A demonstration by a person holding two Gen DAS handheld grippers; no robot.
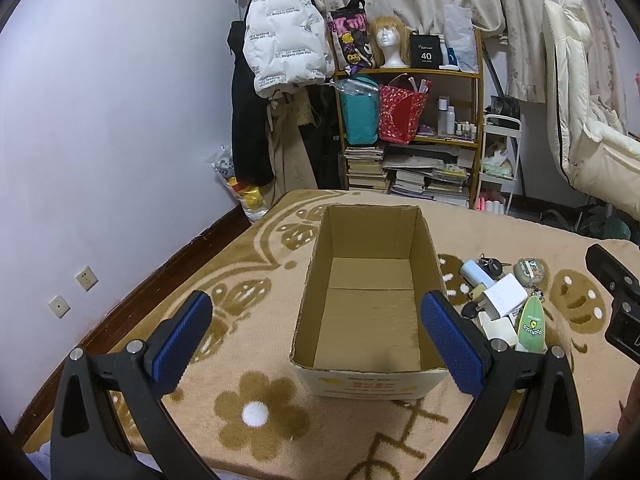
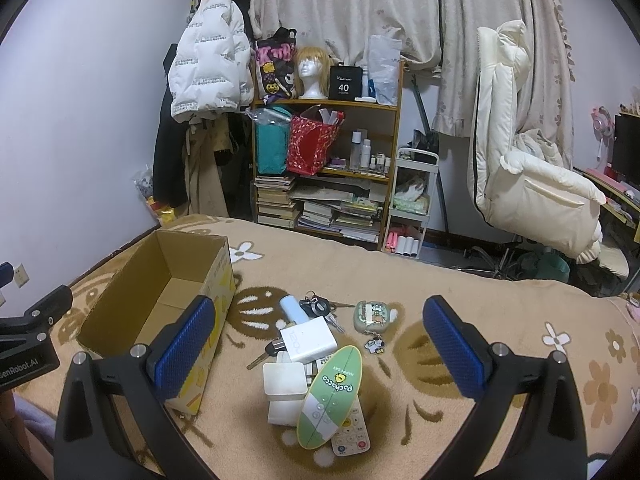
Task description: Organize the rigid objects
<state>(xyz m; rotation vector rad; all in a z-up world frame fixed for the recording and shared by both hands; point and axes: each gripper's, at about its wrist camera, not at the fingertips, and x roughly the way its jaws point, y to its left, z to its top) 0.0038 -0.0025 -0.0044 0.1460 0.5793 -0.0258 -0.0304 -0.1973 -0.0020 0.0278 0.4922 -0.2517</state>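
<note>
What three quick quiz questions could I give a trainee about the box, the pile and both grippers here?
1. True or false: the open brown cardboard box already holds some items.
2. Which lies on top of the white button remote control? A) the green and white surfboard-shaped tag B) the bunch of metal keys C) the pale blue cylinder
3. Fill in: the left gripper and the right gripper both have their blue-padded jaws ____.

Key: 1 false, its floor is bare; 2 A; 3 open, holding nothing.
</note>
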